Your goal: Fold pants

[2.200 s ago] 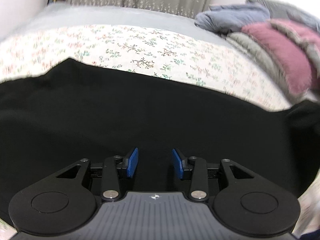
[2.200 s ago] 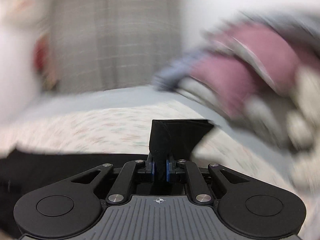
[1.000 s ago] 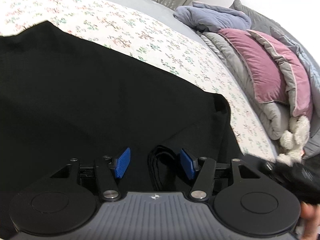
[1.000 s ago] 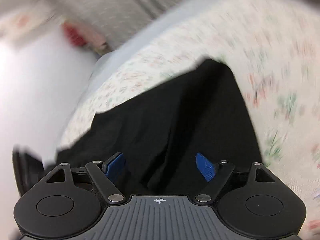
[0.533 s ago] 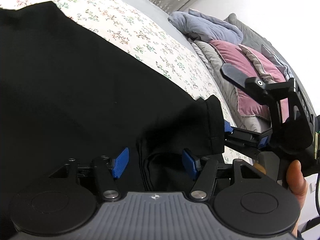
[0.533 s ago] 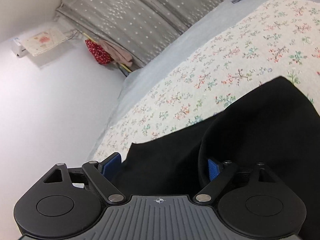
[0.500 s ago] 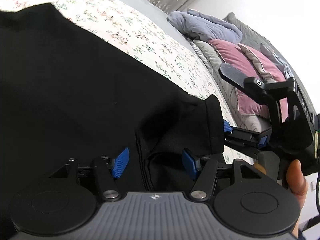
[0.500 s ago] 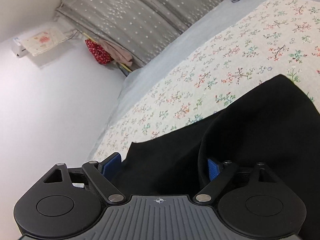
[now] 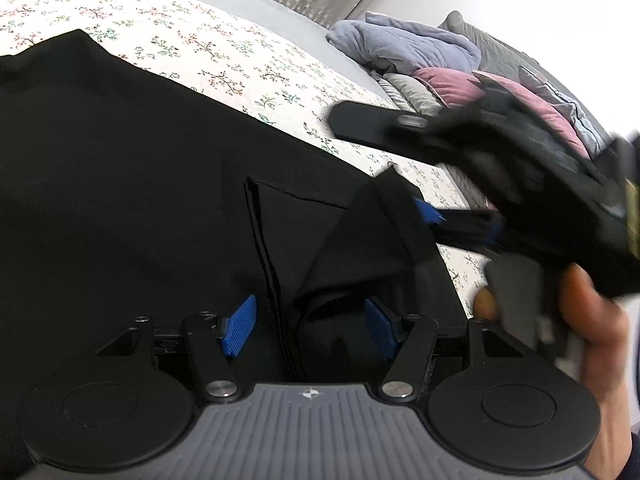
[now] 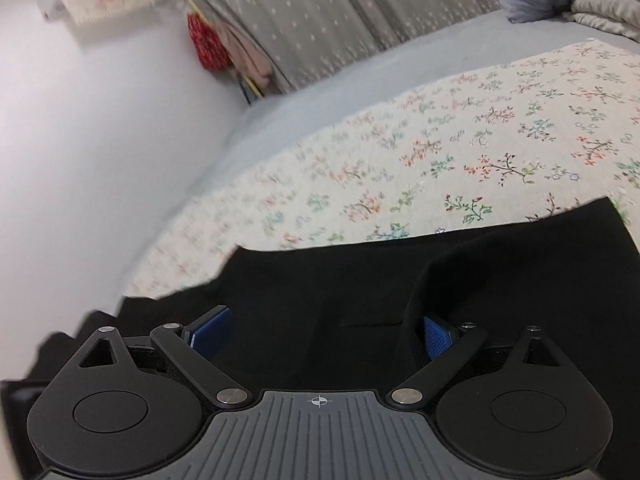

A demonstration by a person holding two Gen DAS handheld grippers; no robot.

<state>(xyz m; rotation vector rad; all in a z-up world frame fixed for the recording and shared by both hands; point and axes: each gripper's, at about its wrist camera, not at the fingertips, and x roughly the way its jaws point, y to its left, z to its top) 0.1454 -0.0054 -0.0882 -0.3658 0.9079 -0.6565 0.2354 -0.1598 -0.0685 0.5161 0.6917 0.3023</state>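
Black pants lie spread on the floral sheet, with a folded end bunched up in front of me. My left gripper is open, and a fold of the pants rises between its blue pads without being pinched. My right gripper, held by a hand, comes in from the right at the raised corner. In the right wrist view the right gripper has its jaws opening wide. The pants lie under it, and a hump of cloth hangs loose by the right pad.
A blue-grey blanket and pink pillows are piled at the bed's far right. A dotted grey curtain and a hanging red bag stand beyond the bed. A white wall runs along its left side.
The right gripper, earlier shut on a pants end, has let it go, opened wide and come in beside the folded corner. The left gripper's pads have spread slightly.
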